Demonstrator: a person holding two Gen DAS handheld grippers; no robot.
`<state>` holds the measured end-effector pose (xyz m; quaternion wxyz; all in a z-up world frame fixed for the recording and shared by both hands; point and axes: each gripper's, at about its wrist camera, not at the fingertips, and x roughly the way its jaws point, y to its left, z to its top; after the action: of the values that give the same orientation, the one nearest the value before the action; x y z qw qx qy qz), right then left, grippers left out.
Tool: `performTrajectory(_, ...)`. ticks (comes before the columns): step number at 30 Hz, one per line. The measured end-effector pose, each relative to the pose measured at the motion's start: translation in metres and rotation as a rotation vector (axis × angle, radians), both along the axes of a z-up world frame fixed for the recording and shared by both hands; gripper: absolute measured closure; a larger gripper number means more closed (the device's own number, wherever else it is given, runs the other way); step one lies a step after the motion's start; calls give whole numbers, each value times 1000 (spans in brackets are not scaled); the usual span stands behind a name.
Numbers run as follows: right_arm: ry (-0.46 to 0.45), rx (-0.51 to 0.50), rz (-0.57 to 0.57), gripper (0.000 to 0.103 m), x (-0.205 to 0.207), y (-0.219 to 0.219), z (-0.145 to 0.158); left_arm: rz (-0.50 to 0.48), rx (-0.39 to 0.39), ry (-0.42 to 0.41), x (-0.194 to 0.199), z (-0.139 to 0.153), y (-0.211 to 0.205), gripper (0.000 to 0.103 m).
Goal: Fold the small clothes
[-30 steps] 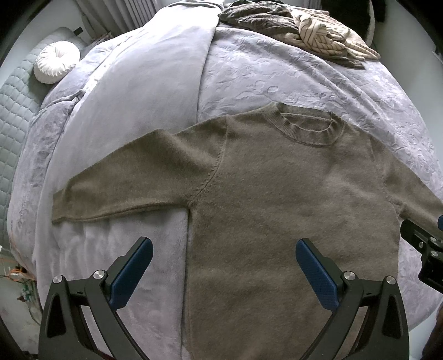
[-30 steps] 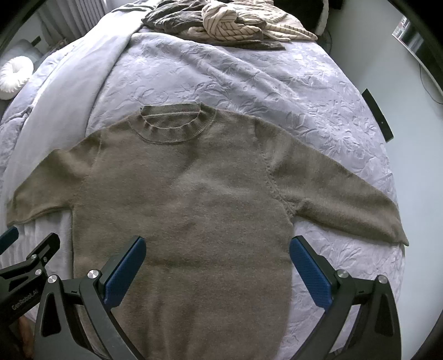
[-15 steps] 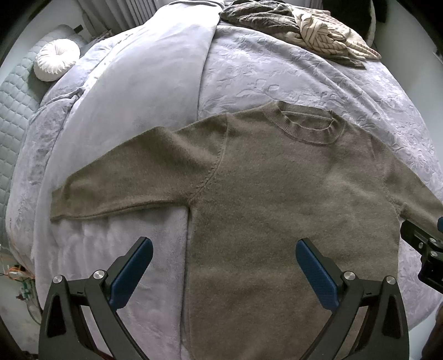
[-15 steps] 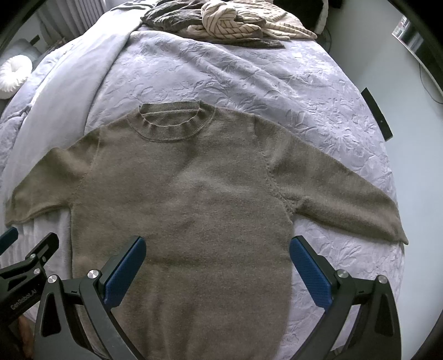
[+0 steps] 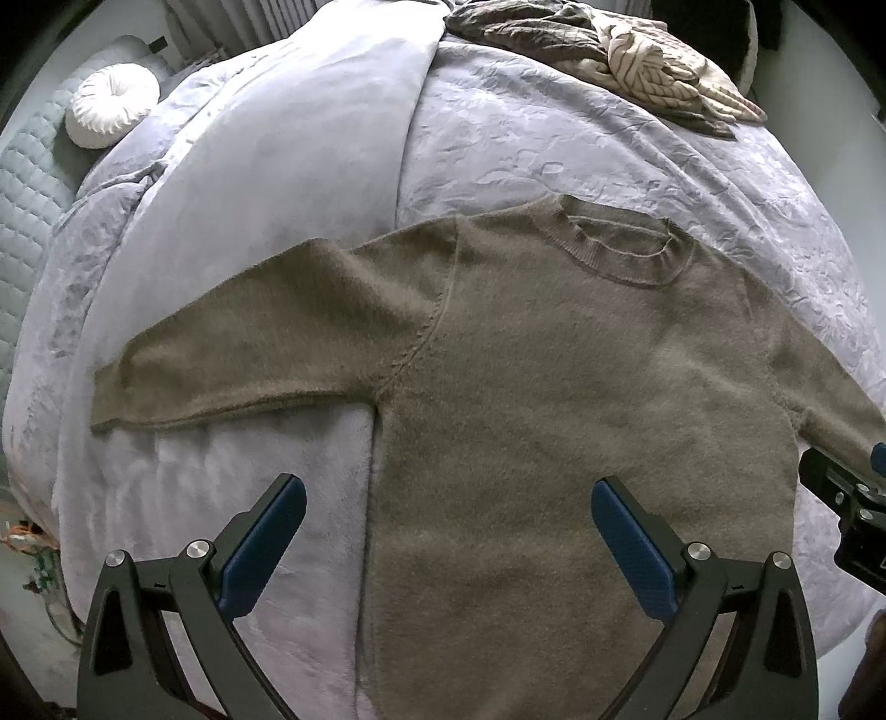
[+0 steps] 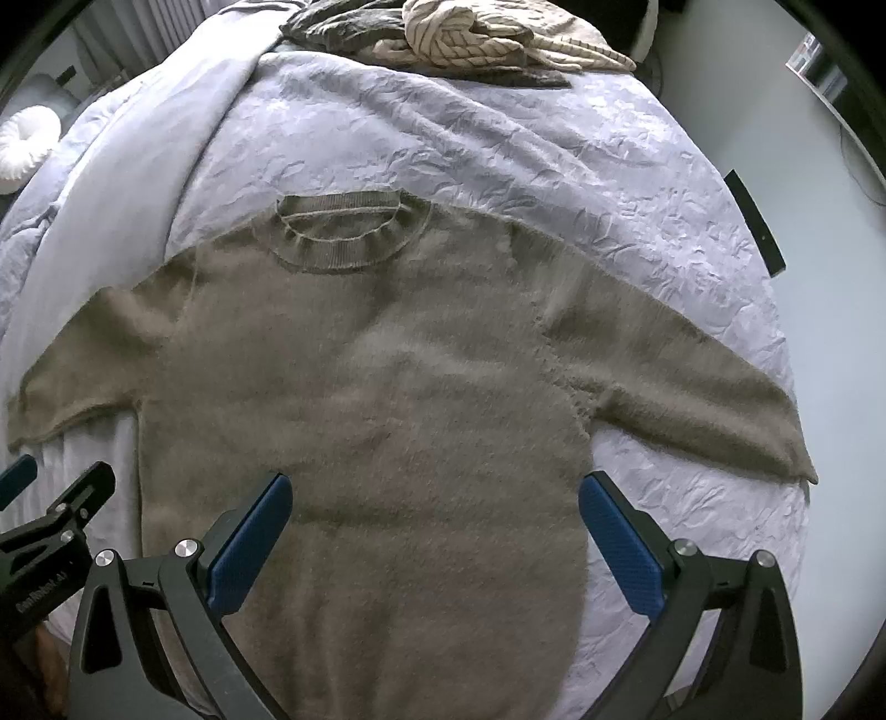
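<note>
Beyond sweater (image 5: pixel 554 399), perhaps crumpled clothes (image 5: pixel 609 50), round cushion (image 5: pixel 111 102).

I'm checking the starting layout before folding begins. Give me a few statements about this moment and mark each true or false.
1. The brown sweater lies flat on the bed with both sleeves spread out. True.
2. The left gripper is clamped on a sleeve. False: its jaws stand wide open and hold nothing.
3. The right gripper is open, with nothing between its fingers. True.
4. The sweater's collar points towards the grippers. False: it lies at the far end, away from them.
5. A pile of other clothes sits at the far edge of the bed. True.
</note>
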<state>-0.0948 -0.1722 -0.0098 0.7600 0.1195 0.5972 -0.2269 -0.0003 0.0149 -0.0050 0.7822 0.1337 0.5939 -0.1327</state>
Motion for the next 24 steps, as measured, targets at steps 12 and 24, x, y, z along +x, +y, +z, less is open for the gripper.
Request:
performTrajectory(12,19,-1,5,0,5,8,-4,25,-18,16,4,-5,9,0)
performTrajectory(24,29,0,19,0,12,21,-9,38,-45,21,10,-12,21,0)
